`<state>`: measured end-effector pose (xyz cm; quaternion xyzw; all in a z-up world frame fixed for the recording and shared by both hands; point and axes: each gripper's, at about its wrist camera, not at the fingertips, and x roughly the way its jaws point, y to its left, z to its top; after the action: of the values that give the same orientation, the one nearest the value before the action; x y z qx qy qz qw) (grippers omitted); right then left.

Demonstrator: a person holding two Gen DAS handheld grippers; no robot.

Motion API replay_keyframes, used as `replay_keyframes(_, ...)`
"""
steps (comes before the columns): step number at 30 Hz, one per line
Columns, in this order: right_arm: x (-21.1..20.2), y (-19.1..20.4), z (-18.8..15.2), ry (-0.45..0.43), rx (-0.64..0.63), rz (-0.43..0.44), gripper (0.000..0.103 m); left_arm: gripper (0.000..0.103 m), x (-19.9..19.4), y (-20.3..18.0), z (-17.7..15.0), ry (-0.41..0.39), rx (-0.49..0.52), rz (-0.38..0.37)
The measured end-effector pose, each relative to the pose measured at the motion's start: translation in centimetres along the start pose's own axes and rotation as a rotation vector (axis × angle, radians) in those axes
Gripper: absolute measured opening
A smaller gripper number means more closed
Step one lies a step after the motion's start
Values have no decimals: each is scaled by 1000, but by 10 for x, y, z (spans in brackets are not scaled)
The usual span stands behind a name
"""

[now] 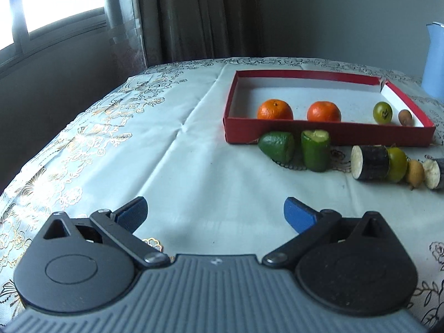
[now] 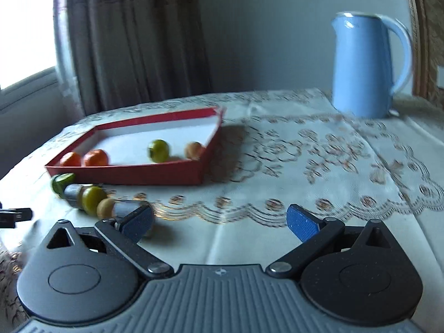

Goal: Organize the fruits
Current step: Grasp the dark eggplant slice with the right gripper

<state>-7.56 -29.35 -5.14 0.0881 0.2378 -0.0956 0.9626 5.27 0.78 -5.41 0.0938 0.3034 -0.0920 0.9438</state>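
Note:
A red tray with a white floor holds two oranges, a green fruit and a small brown fruit. In front of it on the cloth lie two green cut pieces, two dark cut pieces, a green fruit and a small tan fruit. My left gripper is open and empty, well short of them. My right gripper is open and empty; the row of fruit lies by its left finger. The tray also shows in the right wrist view.
A blue jug stands at the back right of the table. The patterned tablecloth drops off at the left edge. Curtains and a window are behind the table.

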Motion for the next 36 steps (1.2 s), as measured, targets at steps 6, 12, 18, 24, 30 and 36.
replay_keyframes(6,-11,51,7,-45,-182,21,89,103,5,6,-2,33,-30,-24)
replay_keyframes(12,11,77,8,50,-242,41,59,103,8,12,-2,49,-69,-52)
replay_keyframes(18,27,72,3,109,-212,42,52,103,8,13,-2,50,-73,-57)
replay_keyframes(24,31,75,0,122,-213,64,39,103,8,14,-3,51,-78,-63)
replay_keyframes(30,35,77,-3,117,-211,56,32,103,8,14,-3,51,-78,-63)
replay_keyframes(36,33,72,-4,107,-167,59,30,103,7,14,-3,51,-78,-63)
